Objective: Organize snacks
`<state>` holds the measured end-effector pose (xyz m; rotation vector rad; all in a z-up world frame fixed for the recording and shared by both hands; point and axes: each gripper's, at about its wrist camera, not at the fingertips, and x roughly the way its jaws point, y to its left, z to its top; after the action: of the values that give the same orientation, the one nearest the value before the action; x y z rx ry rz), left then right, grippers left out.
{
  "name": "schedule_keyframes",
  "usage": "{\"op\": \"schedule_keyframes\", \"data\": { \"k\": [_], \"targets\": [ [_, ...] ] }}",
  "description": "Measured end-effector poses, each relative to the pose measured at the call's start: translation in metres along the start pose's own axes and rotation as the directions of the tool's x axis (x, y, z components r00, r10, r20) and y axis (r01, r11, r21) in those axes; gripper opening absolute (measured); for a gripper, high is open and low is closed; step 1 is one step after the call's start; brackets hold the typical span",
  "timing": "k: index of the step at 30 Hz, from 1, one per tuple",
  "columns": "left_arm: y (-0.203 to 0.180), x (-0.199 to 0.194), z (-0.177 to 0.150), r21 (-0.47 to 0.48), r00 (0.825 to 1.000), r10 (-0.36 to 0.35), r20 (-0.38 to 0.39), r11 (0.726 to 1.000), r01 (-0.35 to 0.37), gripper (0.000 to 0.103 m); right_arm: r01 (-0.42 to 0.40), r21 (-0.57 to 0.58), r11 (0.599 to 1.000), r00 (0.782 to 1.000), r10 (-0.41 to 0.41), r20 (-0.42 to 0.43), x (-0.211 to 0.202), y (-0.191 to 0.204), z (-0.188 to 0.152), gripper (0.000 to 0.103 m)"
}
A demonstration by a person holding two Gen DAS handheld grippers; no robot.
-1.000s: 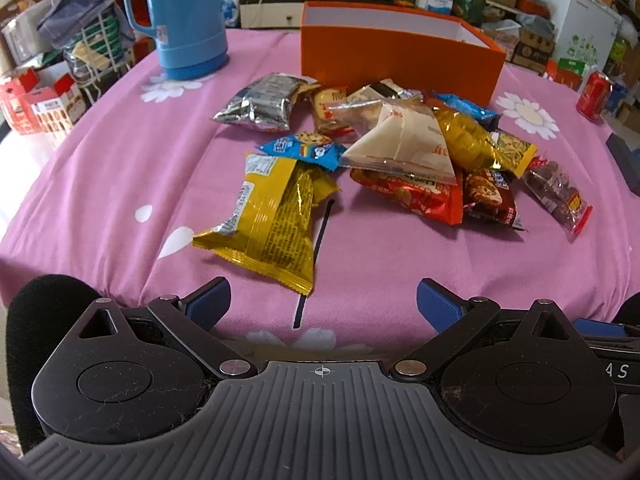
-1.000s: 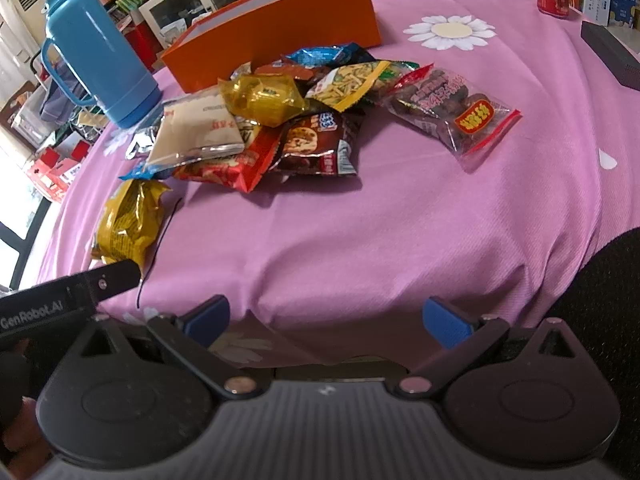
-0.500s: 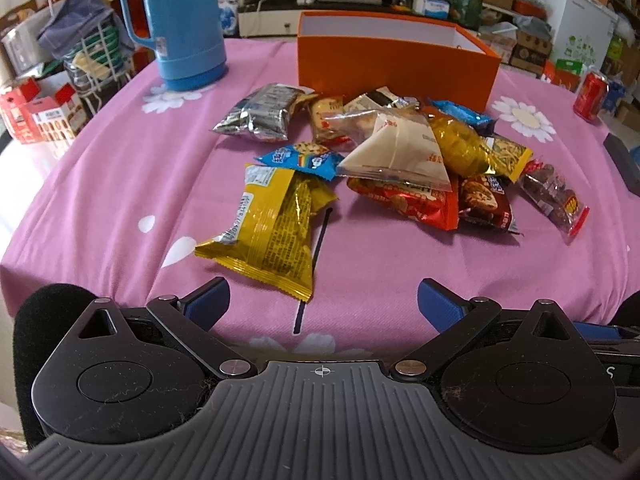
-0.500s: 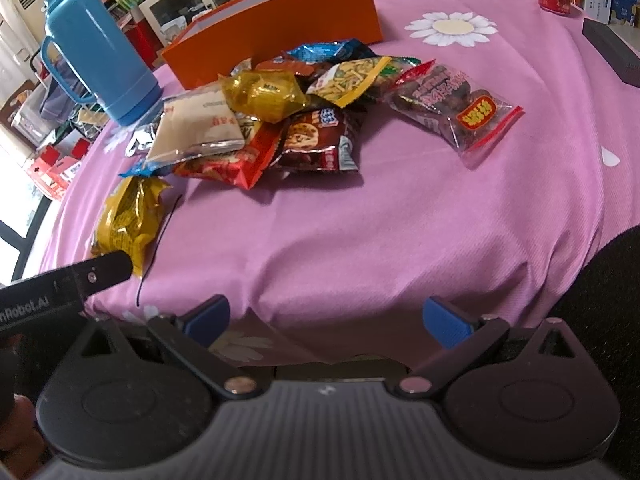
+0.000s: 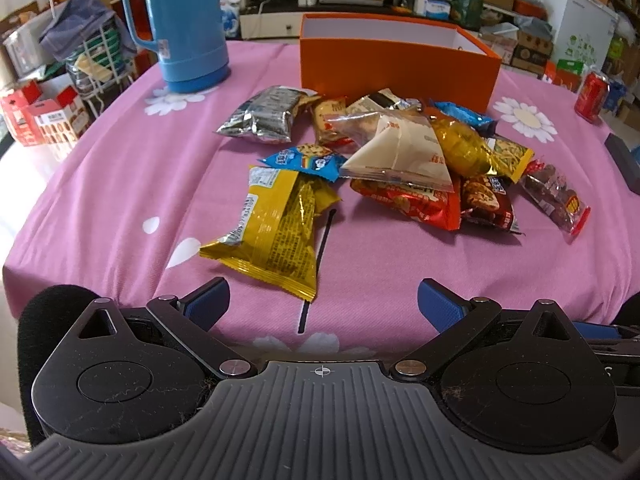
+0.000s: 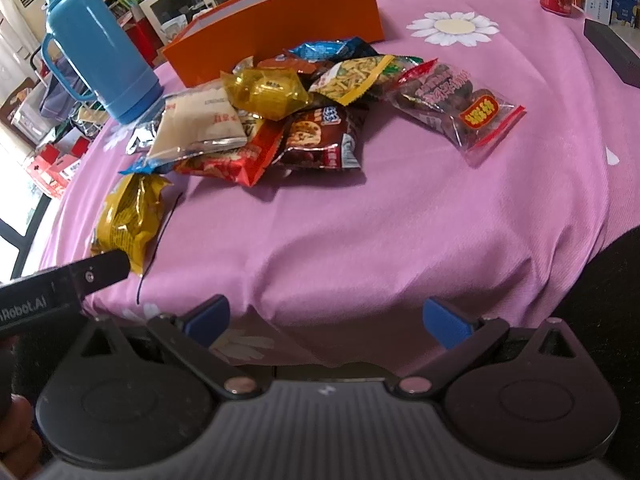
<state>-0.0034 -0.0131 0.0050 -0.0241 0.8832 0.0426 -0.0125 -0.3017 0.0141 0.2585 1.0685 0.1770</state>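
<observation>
Several snack packets lie in a pile on the pink tablecloth (image 5: 120,168) in front of an open orange box (image 5: 396,66), also in the right wrist view (image 6: 280,36). A yellow packet (image 5: 276,232) lies nearest my left gripper (image 5: 323,304), which is open and empty at the table's near edge. A white packet (image 5: 400,152) tops the pile, over a red packet (image 5: 412,200). My right gripper (image 6: 326,322) is open and empty near the front edge. A brown cookie packet (image 6: 320,136) and a clear packet of dark sweets (image 6: 456,104) lie ahead of it.
A blue thermos (image 5: 180,20) stands at the back left of the table, also in the right wrist view (image 6: 96,52). A red can (image 5: 591,92) and a dark box (image 6: 612,56) sit at the right. Cluttered shelves and boxes surround the table.
Both grippers have risen and drawn back slightly, so the box's inside shows more. The snacks have not moved.
</observation>
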Motion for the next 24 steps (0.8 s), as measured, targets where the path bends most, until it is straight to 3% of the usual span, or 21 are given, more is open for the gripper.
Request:
{"op": "schedule_keyframes", "data": {
  "k": [11, 24],
  "targets": [
    [-0.0063, -0.0057, 0.0017, 0.035, 0.998, 0.048, 0.044, 0.998, -0.05, 0.085, 0.0, 0.008, 1.0, 1.0, 0.0, -0.017, 0.0039, -0.0037, 0.0003, 0.102],
    [-0.0053, -0.002, 0.003, 0.03, 0.999, 0.038, 0.031, 0.999, -0.039, 0.085, 0.003, 0.004, 1.0, 1.0, -0.003, -0.022, 0.0054, -0.0026, 0.0001, 0.102]
  ]
}}
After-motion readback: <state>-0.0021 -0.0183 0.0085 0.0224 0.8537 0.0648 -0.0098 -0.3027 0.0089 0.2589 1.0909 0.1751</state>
